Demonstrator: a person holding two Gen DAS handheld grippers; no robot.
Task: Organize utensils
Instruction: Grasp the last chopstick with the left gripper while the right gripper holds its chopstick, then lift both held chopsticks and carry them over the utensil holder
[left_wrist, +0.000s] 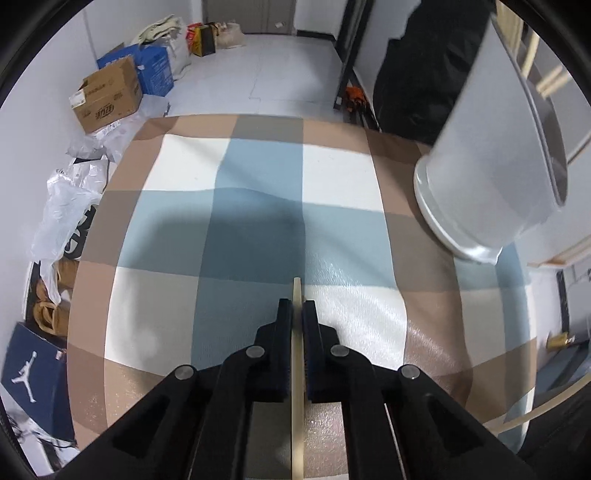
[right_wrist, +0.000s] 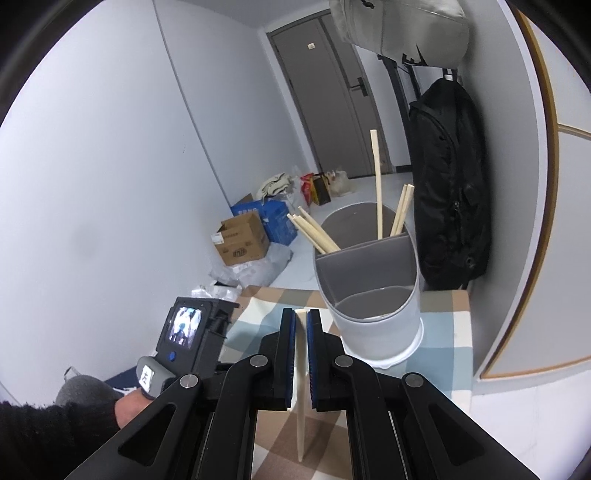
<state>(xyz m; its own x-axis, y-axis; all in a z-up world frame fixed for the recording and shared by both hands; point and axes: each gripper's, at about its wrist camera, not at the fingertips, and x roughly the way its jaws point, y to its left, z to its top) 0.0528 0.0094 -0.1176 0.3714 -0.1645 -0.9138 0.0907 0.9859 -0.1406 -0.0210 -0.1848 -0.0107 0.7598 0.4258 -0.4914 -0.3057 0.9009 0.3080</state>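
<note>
Checked cloth in blue, white and tan covers the counter (left_wrist: 258, 206), which stands in a pale room with boxes along the wall. At its far right stands the grey divided utensil holder (right_wrist: 373, 291), chopsticks (right_wrist: 378, 184) already upright in its rear compartment, presumably the sorting destination. Left gripper (left_wrist: 297, 314), held low and level over the cloth, is closed on a pale chopstick (left_wrist: 297, 369) running back between its jaws. Right gripper (right_wrist: 302, 319), raised and aimed toward the holder, pinches a flat pale utensil (right_wrist: 302, 387), type unclear, likely ready for insertion.
</note>
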